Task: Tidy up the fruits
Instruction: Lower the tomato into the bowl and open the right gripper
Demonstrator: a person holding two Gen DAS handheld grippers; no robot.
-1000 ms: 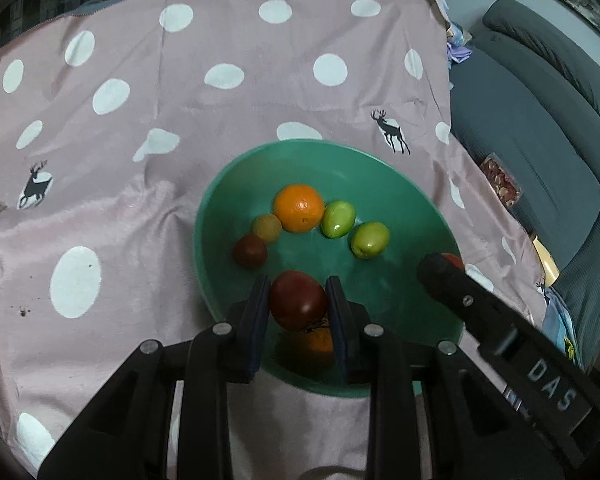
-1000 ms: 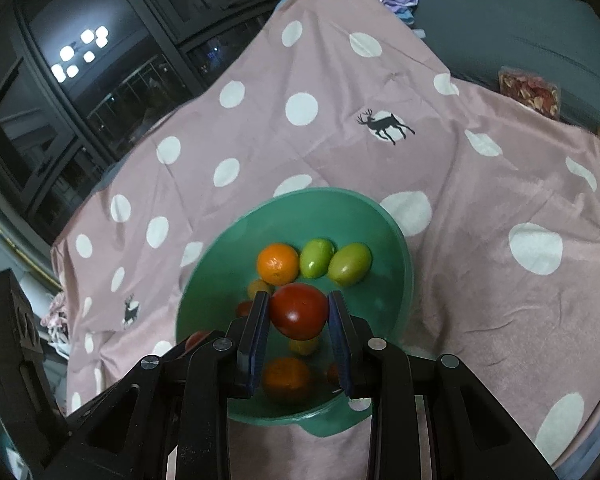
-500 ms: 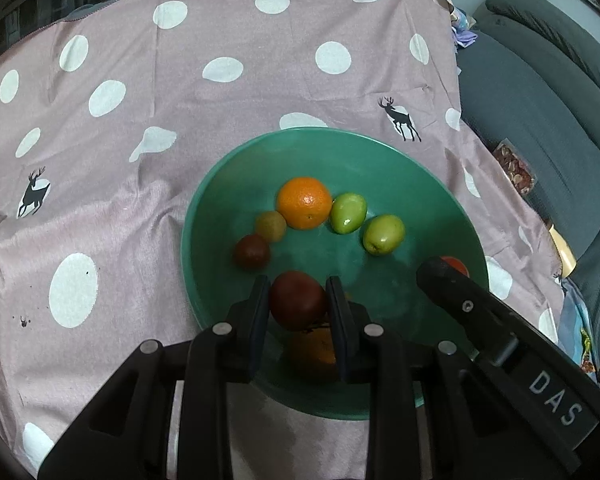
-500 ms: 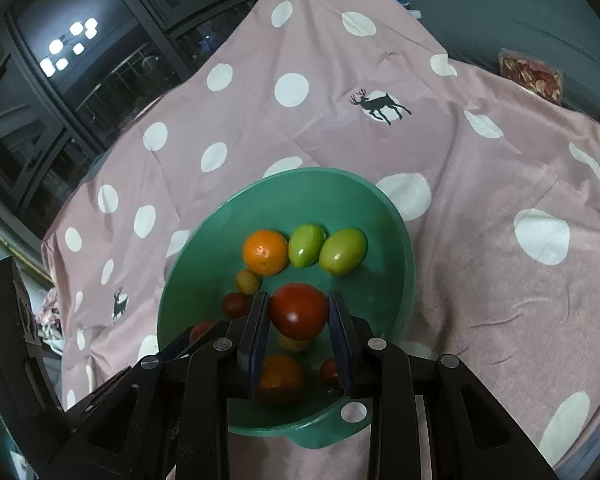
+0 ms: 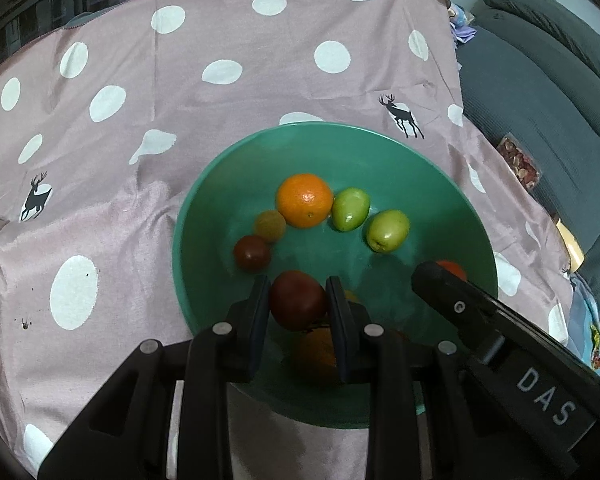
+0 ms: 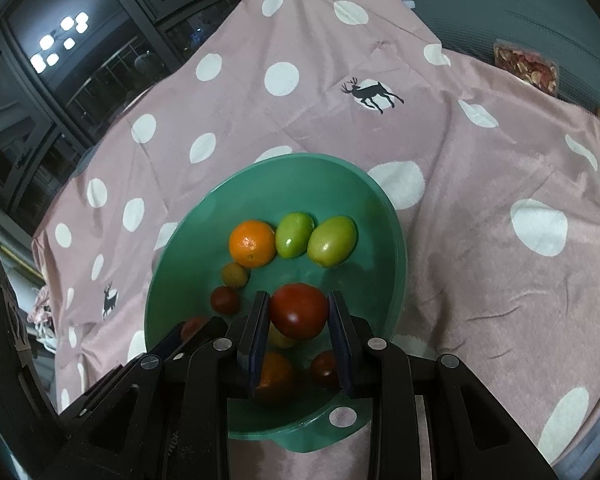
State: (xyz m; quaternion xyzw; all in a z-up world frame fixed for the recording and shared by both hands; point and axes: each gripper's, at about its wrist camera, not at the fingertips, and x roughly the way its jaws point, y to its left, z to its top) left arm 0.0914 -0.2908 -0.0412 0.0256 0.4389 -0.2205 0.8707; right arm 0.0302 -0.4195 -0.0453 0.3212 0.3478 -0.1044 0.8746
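right wrist: red tomato clamped between right tool pads.

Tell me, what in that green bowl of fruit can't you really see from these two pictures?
- Left wrist view: an orange fruit low in the green bowl, shadowed behind the left gripper and its dark red tomato.
- Right wrist view: a yellowish fruit, mostly hidden by the right gripper's red tomato.
- The bowl's near rim, covered by gripper bodies.

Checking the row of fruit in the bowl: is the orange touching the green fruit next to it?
Touching. In the right wrist view the orange and the nearer green fruit meet edge to edge with no bowl showing between them.
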